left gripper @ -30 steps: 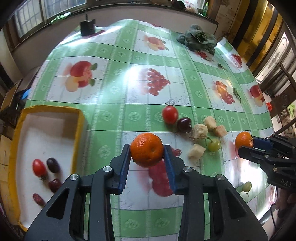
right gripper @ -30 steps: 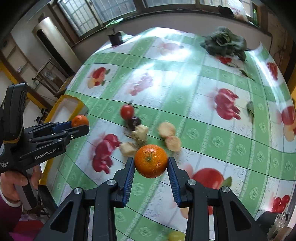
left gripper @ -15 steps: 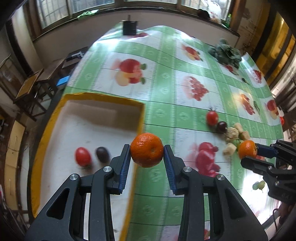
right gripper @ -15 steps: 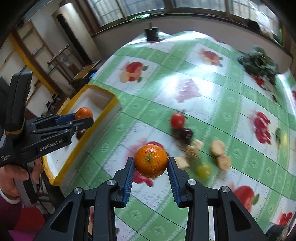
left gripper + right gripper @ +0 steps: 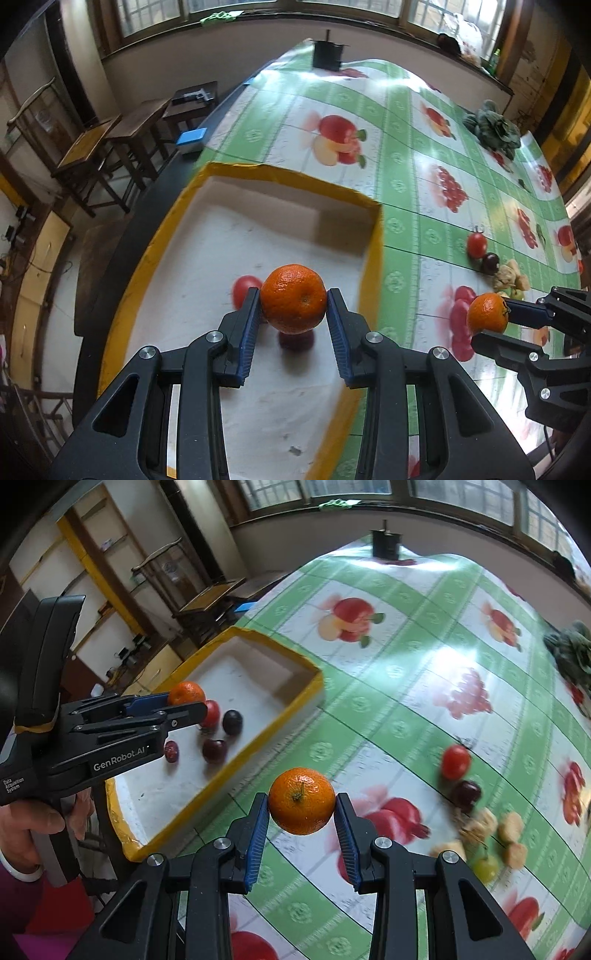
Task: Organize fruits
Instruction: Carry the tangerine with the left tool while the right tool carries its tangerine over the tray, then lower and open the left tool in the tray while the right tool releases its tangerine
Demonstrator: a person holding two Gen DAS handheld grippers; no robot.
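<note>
You are carrying a mandarin [image 5: 293, 303] clamped in the left tongs [image 5: 291, 314] over the tray [image 5: 373, 266], the right tongs [image 5: 301, 812] gripping another mandarin [image 5: 301, 801] over the bench [image 5: 406, 720] beside it; next, lower and release.

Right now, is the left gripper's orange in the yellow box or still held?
Still held. The left gripper is shut on its orange, hanging over the yellow box, above the fruit on its floor, not resting there.

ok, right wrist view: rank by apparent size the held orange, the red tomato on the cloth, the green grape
1. held orange, though nearness to the camera inflates it
2. red tomato
3. green grape, blurred
</note>
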